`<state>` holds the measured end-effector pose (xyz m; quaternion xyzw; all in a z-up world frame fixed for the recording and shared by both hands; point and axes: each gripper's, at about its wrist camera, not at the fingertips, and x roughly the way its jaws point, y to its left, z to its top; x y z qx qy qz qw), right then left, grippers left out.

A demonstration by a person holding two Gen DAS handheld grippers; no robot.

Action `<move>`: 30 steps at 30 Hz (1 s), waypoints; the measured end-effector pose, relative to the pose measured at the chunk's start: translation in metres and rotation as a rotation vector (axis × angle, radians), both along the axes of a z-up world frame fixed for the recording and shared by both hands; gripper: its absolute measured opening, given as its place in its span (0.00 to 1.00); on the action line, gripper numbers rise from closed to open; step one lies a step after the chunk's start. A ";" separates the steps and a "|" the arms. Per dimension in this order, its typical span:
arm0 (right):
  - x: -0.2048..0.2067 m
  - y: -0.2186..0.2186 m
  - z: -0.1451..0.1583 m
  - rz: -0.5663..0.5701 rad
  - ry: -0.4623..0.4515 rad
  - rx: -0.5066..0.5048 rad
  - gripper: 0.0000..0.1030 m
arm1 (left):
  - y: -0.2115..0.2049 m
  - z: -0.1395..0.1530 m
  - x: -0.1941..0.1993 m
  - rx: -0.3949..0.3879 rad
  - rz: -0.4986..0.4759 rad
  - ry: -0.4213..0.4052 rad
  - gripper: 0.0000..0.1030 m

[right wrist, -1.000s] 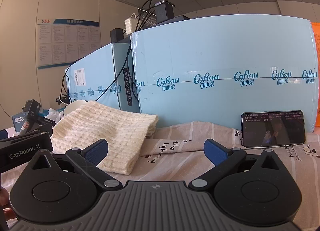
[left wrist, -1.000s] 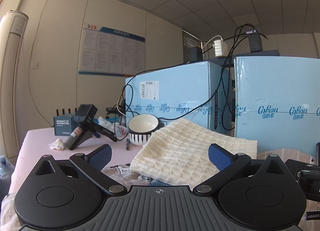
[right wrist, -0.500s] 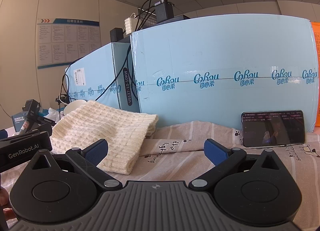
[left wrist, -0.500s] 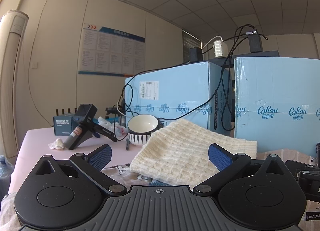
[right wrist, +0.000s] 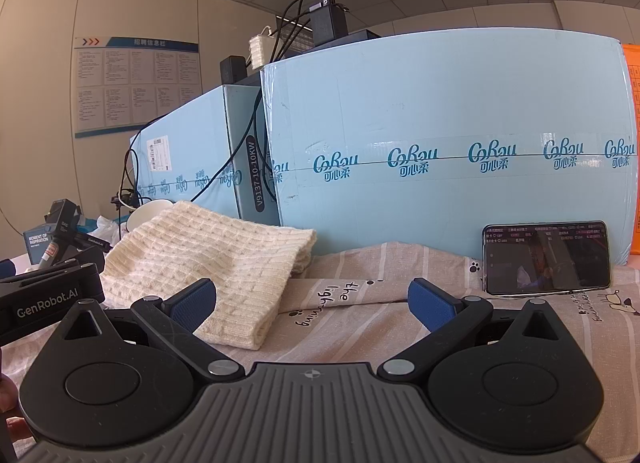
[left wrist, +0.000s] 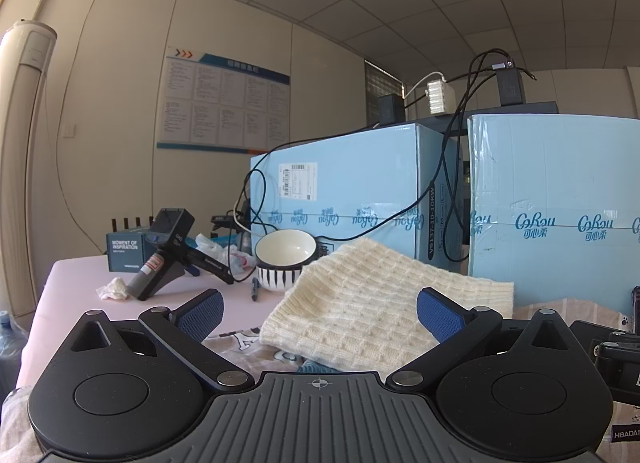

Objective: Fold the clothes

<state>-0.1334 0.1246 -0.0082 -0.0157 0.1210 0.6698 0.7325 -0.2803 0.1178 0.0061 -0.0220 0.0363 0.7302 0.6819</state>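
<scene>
Nothing has shifted since the earlier frames: both grippers sit where they were and the cloth lies as it did. The left gripper [left wrist: 318, 309] is released, its blue pads [left wrist: 200, 313] spread wide and holding nothing. The right gripper [right wrist: 312, 301] is likewise spread and empty, its left pad low in front of the near corner of the knit, though I cannot tell whether it touches.

The cream waffle-knit sweater [right wrist: 208, 259] already lies folded into a thick rectangle, its layered edge showing on the right side. It rests on top of a striped printed garment [right wrist: 384, 303] that is spread flat across the table, with lettering and paw prints on it. This striped piece looks unfolded, so my reading is that one item is done and this one is left. The sweater would probably have to be moved off it first, or the striped cloth drawn out from beneath.

Behind the clothes stand two light blue cartons [right wrist: 448, 143] with cables draped over them. A smartphone [right wrist: 546, 259] leans against the right carton, its screen lit, standing on the striped garment's far edge. Further left on the pink tabletop [left wrist: 76, 275] are a striped bowl [left wrist: 285, 259], a pen, a crumpled tissue and a handheld device on a stand
</scene>
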 end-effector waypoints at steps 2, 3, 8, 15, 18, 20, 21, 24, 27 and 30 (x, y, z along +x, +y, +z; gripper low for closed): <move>0.000 0.000 0.000 0.000 0.000 0.000 1.00 | 0.000 0.000 0.000 0.000 0.000 0.000 1.00; 0.000 0.000 0.000 0.000 0.000 0.000 1.00 | 0.000 0.000 0.000 0.000 0.000 0.000 1.00; 0.000 0.000 0.000 0.001 0.001 -0.003 1.00 | 0.000 0.000 0.000 0.000 0.000 0.000 1.00; 0.001 0.001 0.000 0.001 0.003 -0.005 1.00 | -0.001 0.000 0.000 0.000 0.001 -0.001 1.00; 0.001 0.001 0.000 0.001 0.004 -0.006 1.00 | -0.001 0.000 0.000 0.000 0.002 0.000 1.00; 0.001 0.000 0.000 0.001 0.004 -0.006 1.00 | -0.001 0.000 0.000 -0.001 0.002 -0.001 1.00; 0.001 0.000 0.000 0.001 0.004 -0.006 1.00 | -0.001 0.000 0.000 -0.001 0.002 -0.001 1.00; 0.001 0.000 0.000 0.001 0.004 -0.006 1.00 | -0.001 0.000 0.000 -0.001 0.002 -0.001 1.00; 0.001 0.001 0.000 0.001 0.004 -0.007 1.00 | -0.001 0.000 0.000 -0.001 0.002 -0.001 1.00; 0.001 0.001 0.000 0.001 0.004 -0.008 1.00 | -0.001 0.000 0.000 -0.001 0.003 -0.001 1.00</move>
